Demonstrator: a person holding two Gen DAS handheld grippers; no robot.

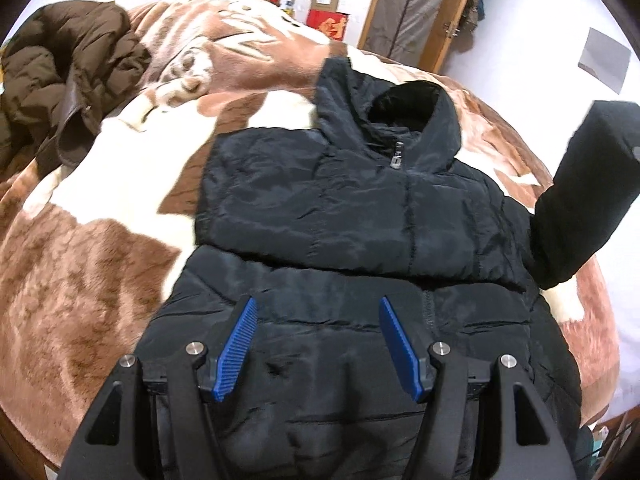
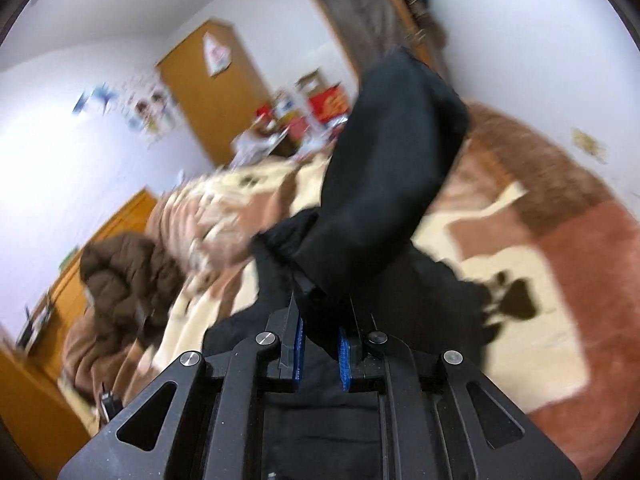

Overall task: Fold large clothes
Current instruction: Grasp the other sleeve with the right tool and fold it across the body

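**Sleeve lifted in my right gripper, left one hovering over the hem**

My black puffer jacket (image 1: pixel 352 208) lies front-up on the brown-and-cream blanket (image 1: pixel 100 264), collar away from me. My left gripper (image 1: pixel 316 308) hangs over its lower part, blue pads (image 1: pixel 240 344) spread apart with nothing between them. My right gripper (image 2: pixel 320 320) is pinched onto the jacket's black sleeve (image 2: pixel 384 168), which rises off the bed at the jacket's right side. A brown coat (image 1: pixel 68 64) sits bunched well off to the left.

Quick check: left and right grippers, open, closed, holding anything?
Left gripper: open, empty, above the black puffer jacket.
Right gripper: shut on the jacket's sleeve, lifted.
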